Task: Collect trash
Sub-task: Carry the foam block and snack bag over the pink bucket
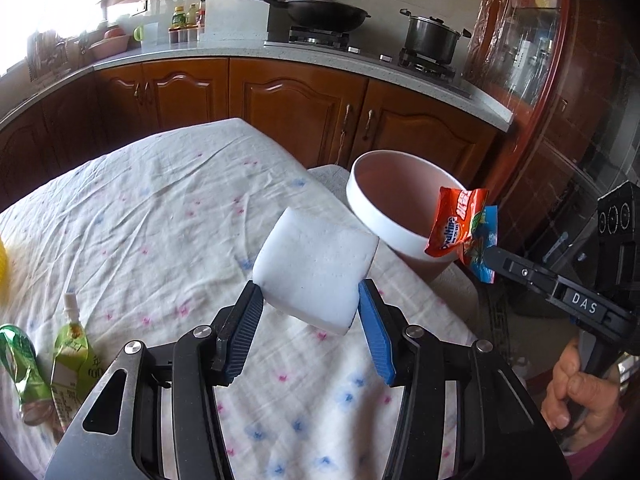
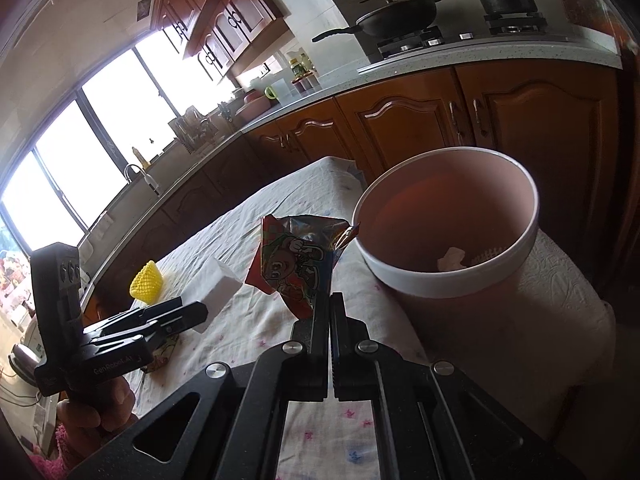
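Observation:
My left gripper (image 1: 310,296) is shut on a white foam block (image 1: 316,266) and holds it above the cloth-covered table (image 1: 160,200), just left of the pink bin with a white rim (image 1: 374,216). My right gripper (image 2: 329,300) is shut on a red and blue snack wrapper (image 2: 294,268), held at the bin's rim (image 2: 420,284). The wrapper (image 1: 460,232) and right gripper (image 1: 494,258) also show in the left wrist view. The left gripper (image 2: 200,312) with the block (image 2: 222,286) shows in the right wrist view. Scraps of trash (image 2: 452,260) lie in the bin.
A green drink pouch (image 1: 70,344) and a green wrapper (image 1: 22,368) lie on the cloth at left. A yellow foam net (image 2: 147,282) sits farther back. Wooden cabinets (image 1: 300,104) and a counter with a wok (image 1: 320,10) and a pot (image 1: 432,36) stand behind.

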The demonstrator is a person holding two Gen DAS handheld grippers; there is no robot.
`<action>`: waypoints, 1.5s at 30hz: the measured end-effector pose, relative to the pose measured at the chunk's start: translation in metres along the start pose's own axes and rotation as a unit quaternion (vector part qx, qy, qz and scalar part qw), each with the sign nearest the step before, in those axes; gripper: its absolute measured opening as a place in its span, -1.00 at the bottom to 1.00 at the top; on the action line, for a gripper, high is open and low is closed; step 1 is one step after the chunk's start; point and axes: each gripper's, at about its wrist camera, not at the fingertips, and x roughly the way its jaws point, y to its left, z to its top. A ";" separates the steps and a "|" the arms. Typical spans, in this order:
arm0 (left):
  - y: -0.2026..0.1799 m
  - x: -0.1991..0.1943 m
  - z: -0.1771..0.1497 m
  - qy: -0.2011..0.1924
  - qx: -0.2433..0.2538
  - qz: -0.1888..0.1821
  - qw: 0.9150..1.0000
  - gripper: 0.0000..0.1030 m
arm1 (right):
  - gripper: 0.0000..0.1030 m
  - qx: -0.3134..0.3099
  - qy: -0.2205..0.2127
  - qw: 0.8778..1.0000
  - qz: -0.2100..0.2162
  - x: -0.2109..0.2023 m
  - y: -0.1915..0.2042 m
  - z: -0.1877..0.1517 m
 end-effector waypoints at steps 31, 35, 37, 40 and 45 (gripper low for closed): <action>-0.057 0.047 0.065 0.001 0.033 -0.045 0.998 -0.06 | -0.99 0.016 -0.016 0.997 -0.067 -0.006 -0.050 0.040; -0.064 0.060 0.076 0.005 0.036 -0.050 0.998 -0.06 | -0.99 0.017 -0.015 0.997 -0.076 -0.002 -0.059 0.048; -0.068 0.065 0.081 0.007 0.038 -0.052 0.998 -0.06 | -0.99 0.018 -0.012 0.996 -0.082 0.000 -0.063 0.051; -0.074 0.075 0.089 0.009 0.043 -0.053 0.998 -0.06 | -0.99 0.018 -0.008 0.996 -0.091 0.004 -0.069 0.057; -0.081 0.094 0.095 0.025 0.046 -0.054 0.997 -0.06 | -0.99 0.015 0.001 0.994 -0.104 0.010 -0.075 0.063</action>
